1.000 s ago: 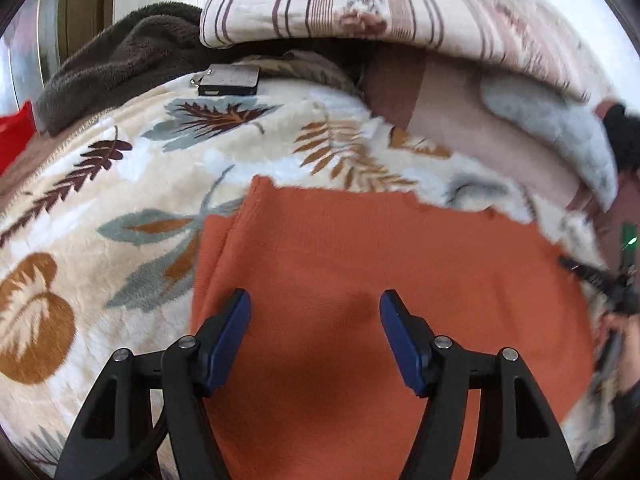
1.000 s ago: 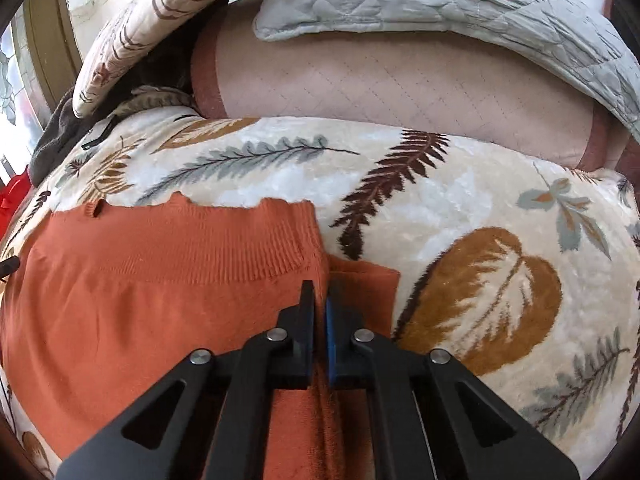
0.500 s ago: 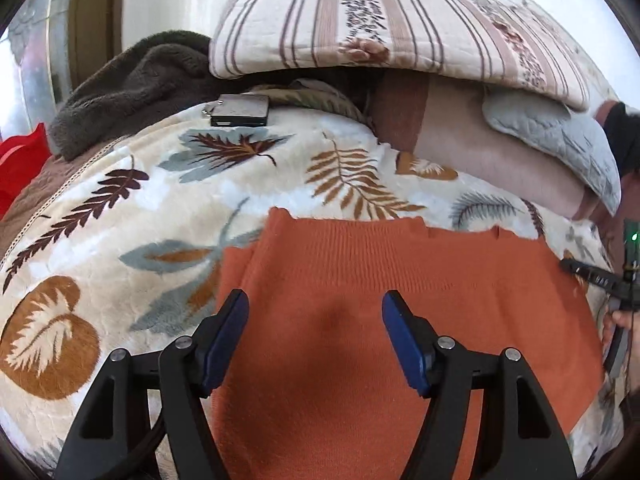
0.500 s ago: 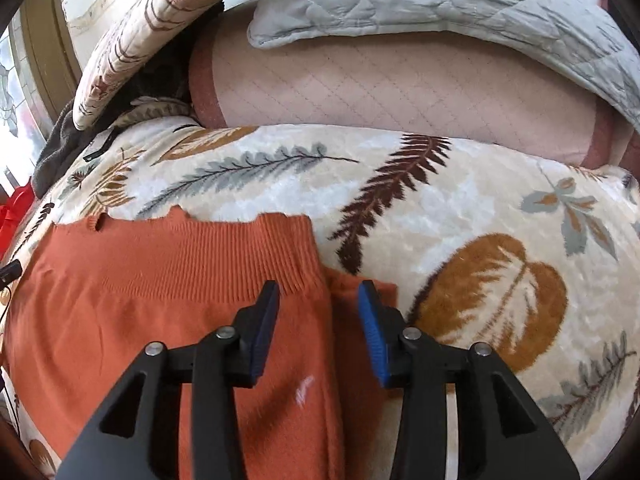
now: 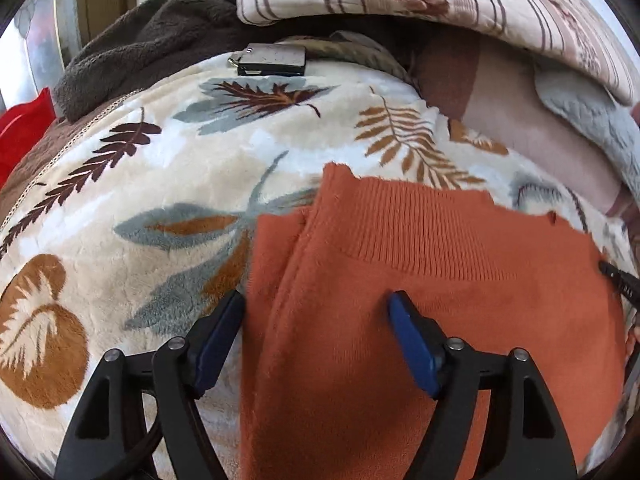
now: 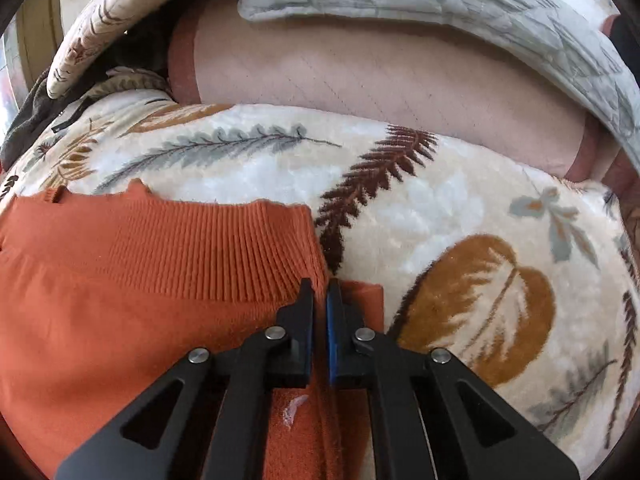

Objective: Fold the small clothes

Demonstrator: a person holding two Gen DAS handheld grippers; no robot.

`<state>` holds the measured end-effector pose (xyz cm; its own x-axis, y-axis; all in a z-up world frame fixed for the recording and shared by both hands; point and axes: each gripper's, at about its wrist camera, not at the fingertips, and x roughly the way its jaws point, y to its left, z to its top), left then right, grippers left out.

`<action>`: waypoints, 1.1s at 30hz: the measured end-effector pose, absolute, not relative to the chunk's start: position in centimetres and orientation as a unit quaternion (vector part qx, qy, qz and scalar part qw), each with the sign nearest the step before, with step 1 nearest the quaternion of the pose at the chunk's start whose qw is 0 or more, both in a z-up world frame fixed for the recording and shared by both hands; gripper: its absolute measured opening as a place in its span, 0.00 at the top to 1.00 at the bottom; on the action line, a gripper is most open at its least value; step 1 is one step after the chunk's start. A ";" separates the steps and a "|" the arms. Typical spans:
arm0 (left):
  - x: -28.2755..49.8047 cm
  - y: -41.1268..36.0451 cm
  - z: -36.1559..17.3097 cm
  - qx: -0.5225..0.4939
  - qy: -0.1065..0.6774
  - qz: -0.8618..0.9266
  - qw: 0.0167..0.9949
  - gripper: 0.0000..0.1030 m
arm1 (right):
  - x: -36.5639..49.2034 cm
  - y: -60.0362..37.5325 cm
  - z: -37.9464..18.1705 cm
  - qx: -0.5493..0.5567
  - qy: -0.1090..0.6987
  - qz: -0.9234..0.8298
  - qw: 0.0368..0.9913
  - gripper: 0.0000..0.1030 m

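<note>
2 grippers work an orange knit garment (image 5: 440, 320) spread on the leaf-print blanket (image 5: 120, 208). Right gripper (image 6: 320, 300) has just clenched on its right edge, probably pinching cloth to lift for a fold. Left gripper (image 5: 316, 320), jaws just widened, straddles the left edge unclasped.

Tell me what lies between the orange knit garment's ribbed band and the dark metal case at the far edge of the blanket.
In the left wrist view, only bare leaf-print fleece blanket lies between the orange knit garment and the dark metal case; nothing else sits on that stretch.
</note>
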<state>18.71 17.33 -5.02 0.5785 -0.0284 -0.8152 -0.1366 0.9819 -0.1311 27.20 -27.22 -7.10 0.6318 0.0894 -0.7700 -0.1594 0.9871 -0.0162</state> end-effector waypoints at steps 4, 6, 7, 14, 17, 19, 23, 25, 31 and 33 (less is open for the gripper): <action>17.5 17.2 -3.9 -0.101 0.450 0.012 0.887 0.29 | 25.8 -26.9 -5.3 -0.034 0.419 0.072 0.904 0.87; 16.7 17.0 -3.0 -0.103 0.443 0.002 0.891 0.29 | 24.8 -26.0 -4.4 -0.035 0.417 0.093 0.904 0.87; 16.2 16.8 -2.5 -0.105 0.439 -0.008 0.892 0.29 | 24.0 -25.2 -3.6 -0.031 0.415 0.114 0.902 0.83; 13.2 13.4 -1.6 -0.053 0.445 -0.006 0.894 0.27 | 18.6 -18.3 -3.0 -0.029 0.423 0.215 0.880 0.52; 12.4 11.7 -2.4 -0.014 0.452 -0.004 0.892 0.26 | 17.1 -15.8 -4.3 -0.033 0.434 0.227 0.871 0.52; 12.2 10.6 -3.3 0.018 0.457 0.002 0.889 0.25 | 16.9 -14.4 -6.2 -0.058 0.447 0.216 0.866 0.51; 12.2 10.3 -3.6 0.033 0.448 0.005 0.893 0.23 | 16.3 -13.4 -7.0 -0.092 0.434 0.199 0.874 0.48; 12.3 10.6 -3.4 0.021 0.448 0.004 0.894 0.23 | 15.6 -13.4 -5.9 -0.071 0.431 0.206 0.876 0.47; 12.2 10.4 -3.3 0.033 0.446 0.002 0.894 0.23 | 12.2 -10.3 -5.4 -0.074 0.411 0.244 0.875 0.38; 12.2 10.4 -3.3 0.036 0.445 -0.001 0.895 0.23 | 11.8 -9.3 -6.8 -0.083 0.427 0.241 0.868 0.35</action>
<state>12.19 10.44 -3.35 0.6031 0.0300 -0.7971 0.0340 0.9974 0.0632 11.79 -9.34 -6.82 0.5196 0.3471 -0.7807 -0.4886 0.8703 0.0618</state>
